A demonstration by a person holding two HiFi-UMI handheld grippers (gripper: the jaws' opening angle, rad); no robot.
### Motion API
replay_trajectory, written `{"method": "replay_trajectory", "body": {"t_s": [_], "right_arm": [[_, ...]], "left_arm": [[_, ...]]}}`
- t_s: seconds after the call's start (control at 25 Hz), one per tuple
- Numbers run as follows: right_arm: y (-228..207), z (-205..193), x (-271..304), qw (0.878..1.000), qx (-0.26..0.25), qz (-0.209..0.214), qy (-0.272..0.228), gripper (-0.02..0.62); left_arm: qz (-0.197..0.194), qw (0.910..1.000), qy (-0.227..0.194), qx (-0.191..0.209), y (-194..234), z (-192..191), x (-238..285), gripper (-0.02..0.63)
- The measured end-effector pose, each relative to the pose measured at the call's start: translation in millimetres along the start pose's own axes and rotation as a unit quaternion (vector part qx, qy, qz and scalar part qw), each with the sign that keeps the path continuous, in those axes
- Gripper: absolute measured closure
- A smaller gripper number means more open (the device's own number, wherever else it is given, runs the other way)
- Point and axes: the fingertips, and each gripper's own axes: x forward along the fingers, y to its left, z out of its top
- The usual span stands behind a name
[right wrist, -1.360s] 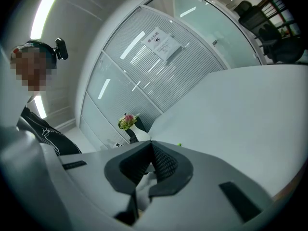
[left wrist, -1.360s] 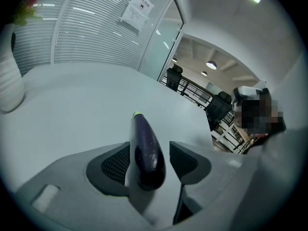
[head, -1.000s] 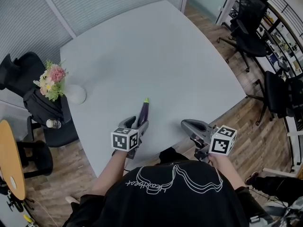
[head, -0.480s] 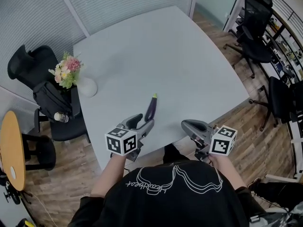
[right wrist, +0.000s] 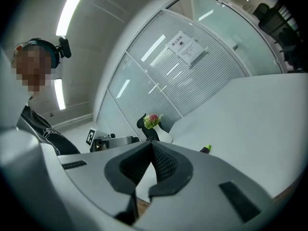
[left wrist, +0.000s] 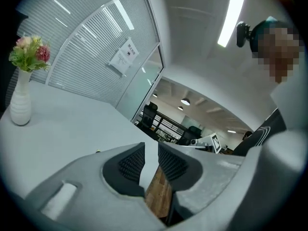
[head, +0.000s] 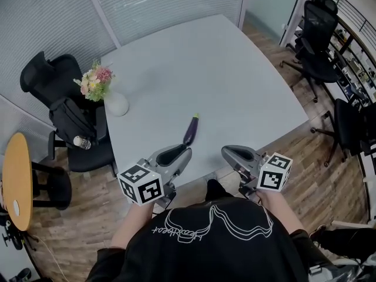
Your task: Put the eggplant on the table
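A purple eggplant (head: 191, 131) with a green stem lies on the pale grey table (head: 205, 63) near its front edge. Nothing touches it. My left gripper (head: 178, 153) hangs above the table edge, just short of the eggplant's near end. Its jaws are closing with a narrow gap left and nothing between them (left wrist: 150, 150). My right gripper (head: 230, 152) is held off the table's front edge, to the right of the eggplant, with its pads together and empty (right wrist: 151, 146). The eggplant's green tip (right wrist: 207, 149) peeks over the right jaw.
A white vase of flowers (head: 116, 103) stands at the table's left edge, also visible as the vase (left wrist: 20, 107). A black chair with a bag (head: 70, 119) sits beside it. A round wooden table (head: 14, 181) is at far left. Office chairs (head: 320, 40) stand at right.
My left gripper has pulled back and up from the eggplant, and its jaws have narrowed. The eggplant stays on the table. The right gripper has shifted slightly.
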Motion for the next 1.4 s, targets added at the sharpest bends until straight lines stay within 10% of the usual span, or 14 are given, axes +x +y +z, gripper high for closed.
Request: {"method": "replay_trajectory", "body": {"t_s": [1.4], "right_arm": [[62,-26,-6,0.999,-0.044,-0.003,-0.009,0.588]], "left_arm": [[-0.021,0.9995,0.012,0.021,-41,-25,-39,0.588]]}}
